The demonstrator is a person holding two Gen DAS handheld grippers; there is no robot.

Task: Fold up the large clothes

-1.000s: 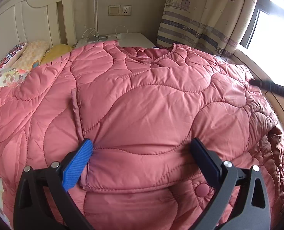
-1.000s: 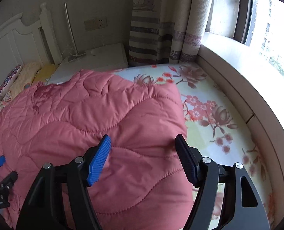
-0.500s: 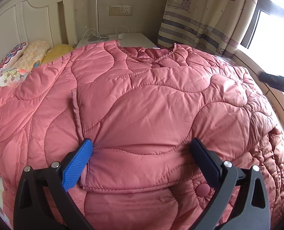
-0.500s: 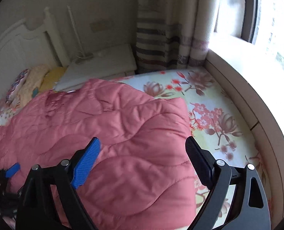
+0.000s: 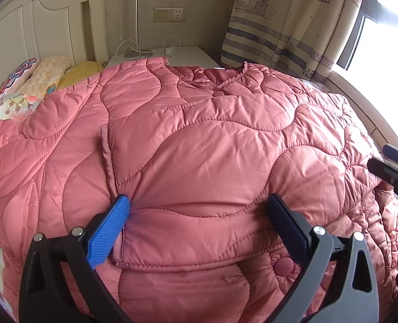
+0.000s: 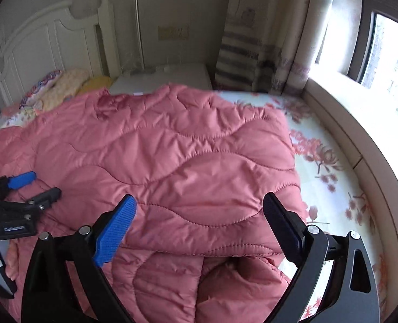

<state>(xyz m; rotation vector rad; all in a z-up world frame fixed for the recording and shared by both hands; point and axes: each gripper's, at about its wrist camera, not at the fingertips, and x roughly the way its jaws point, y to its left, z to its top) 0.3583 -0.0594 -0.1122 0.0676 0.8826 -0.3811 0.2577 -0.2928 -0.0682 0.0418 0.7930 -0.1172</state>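
A large pink quilted jacket (image 5: 199, 145) lies spread on the bed, collar toward the headboard, snap buttons down its front. My left gripper (image 5: 197, 212) is open, its fingers low over the jacket's lower front by a pocket flap. In the right wrist view the jacket (image 6: 188, 161) has its right side folded over, and my right gripper (image 6: 199, 215) is open above the folded edge, holding nothing. The left gripper also shows at that view's left (image 6: 35, 185), and part of the right gripper shows at the left wrist view's right edge (image 5: 392, 167).
The flowered bedsheet (image 6: 330, 177) lies bare to the right of the jacket. Pillows (image 5: 37, 75) and a white headboard (image 5: 37, 27) are at the far left. A white nightstand (image 5: 188, 53) with cables stands behind. Curtains (image 5: 293, 21) and a window ledge (image 6: 360, 123) run along the right.
My right gripper has pulled back and up from the jacket's folded side, so more of the jacket and the left gripper show. The left gripper has stayed put.
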